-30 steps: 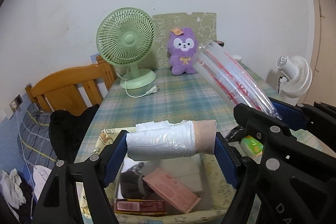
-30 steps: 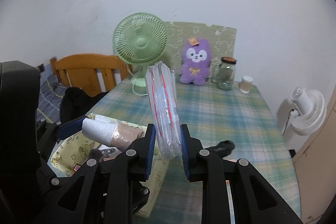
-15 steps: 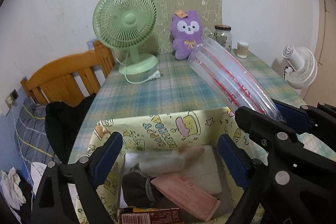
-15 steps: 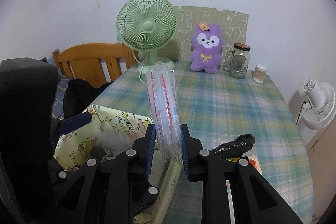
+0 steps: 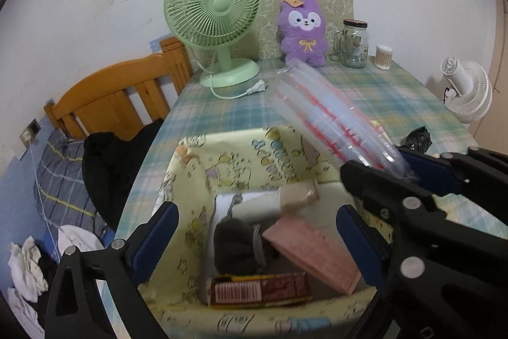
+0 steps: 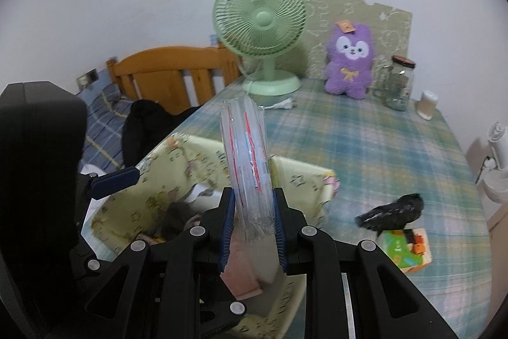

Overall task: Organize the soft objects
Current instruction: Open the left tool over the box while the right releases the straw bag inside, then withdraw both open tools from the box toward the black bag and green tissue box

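Observation:
My left gripper [image 5: 257, 212] hangs over a yellow cartoon-print fabric box [image 5: 235, 154], its jaws opening wide with nothing between them. Below it in the box lie a roll of white bags on a tan core [image 5: 270, 204], a dark grey pouch [image 5: 236, 247], a pink packet [image 5: 312, 256] and a red-brown bar [image 5: 257, 289]. My right gripper [image 6: 254, 199] is shut on a long clear pack with red stripes [image 6: 246, 148]. The pack slants up over the box's right side [image 5: 327, 113].
On the plaid table stand a green fan [image 5: 212, 5], a purple plush [image 5: 303, 30], a glass jar [image 5: 355, 42] and a swab pot [image 5: 383, 57]. A black bundle [image 6: 392, 213] and a green tissue pack [image 6: 403, 245] lie right of the box. A wooden headboard [image 5: 120, 94] is left.
The left gripper let go of the roll, which dropped into the box, and its jaws spread wide. Both grippers sank closer to the box; the right still holds the clear pack.

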Tool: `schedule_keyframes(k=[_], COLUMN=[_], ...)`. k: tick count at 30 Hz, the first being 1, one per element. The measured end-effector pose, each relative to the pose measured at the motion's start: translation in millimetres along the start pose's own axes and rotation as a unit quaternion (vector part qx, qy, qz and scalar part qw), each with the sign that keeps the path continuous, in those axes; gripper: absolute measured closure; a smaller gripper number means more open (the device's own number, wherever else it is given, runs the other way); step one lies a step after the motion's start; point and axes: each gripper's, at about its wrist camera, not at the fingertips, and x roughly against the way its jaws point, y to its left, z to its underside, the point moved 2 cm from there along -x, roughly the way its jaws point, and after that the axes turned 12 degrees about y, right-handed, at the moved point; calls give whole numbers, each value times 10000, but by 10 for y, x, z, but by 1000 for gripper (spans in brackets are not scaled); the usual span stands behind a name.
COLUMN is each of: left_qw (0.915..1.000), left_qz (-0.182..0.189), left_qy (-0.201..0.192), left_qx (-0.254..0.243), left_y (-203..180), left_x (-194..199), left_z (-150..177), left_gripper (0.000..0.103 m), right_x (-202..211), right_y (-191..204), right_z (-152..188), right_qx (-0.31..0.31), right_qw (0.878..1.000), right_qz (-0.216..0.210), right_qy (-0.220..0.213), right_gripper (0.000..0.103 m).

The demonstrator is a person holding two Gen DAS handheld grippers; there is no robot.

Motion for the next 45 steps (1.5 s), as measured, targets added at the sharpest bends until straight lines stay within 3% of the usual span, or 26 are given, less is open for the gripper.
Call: schedule_keyframes(k=[6, 9, 11, 17, 27, 45], left_qw=[9998, 9995, 9992, 9988, 9984, 9975], left_qz=[-12, 30, 109, 239, 346, 380], left_qy=[152, 252, 295, 305, 92, -409], left_qx=[121, 196, 250, 288, 443, 425], left_y=[72, 99, 108, 88, 36, -281], left_x=[-29, -72, -97, -117, 2, 429], left_z=[88, 102, 103, 57, -4, -39], left_gripper=[2, 2, 2, 2, 2, 0], right_x=[-126, -216, -256, -281, -177, 347], right_y=[87, 84, 67, -9, -98, -315], right_z=[41, 35, 27, 8, -38, 26], right_qx=[67, 17, -33, -199, -378, -622], right_qw=[9994, 9992, 9994, 9993, 9990, 9966], right_qz=[-251, -248, -177, -96, -102, 467], right_qy=[218, 302, 308, 287, 217, -258], right_gripper=[74, 59, 38, 24, 19, 6])
